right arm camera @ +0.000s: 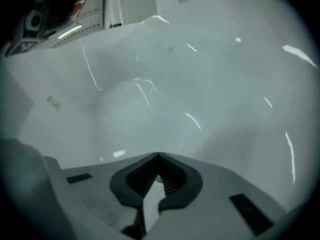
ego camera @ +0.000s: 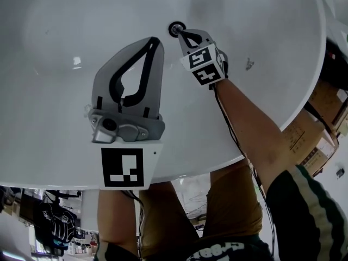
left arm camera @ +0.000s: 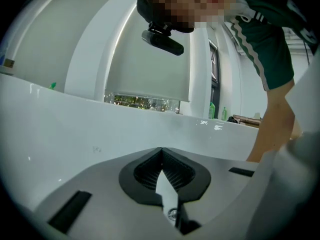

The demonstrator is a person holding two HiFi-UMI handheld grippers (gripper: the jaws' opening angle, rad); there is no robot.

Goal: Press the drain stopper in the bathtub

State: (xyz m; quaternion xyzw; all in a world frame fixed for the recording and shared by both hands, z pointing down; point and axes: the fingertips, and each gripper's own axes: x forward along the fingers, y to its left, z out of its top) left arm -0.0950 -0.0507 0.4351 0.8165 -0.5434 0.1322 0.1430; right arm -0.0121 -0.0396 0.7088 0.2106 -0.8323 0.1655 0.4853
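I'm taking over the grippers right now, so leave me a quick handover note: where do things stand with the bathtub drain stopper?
The left gripper is shut and empty, held over the bathtub, away from the drain.
The right gripper is shut and empty, its fingers' tips right at the drain stopper on the tub floor.
Done: the approach. I cannot tell whether the tips touch the stopper, or whether it is pressed.
Left: probably push the stopper down with the closed tips, then lift off.
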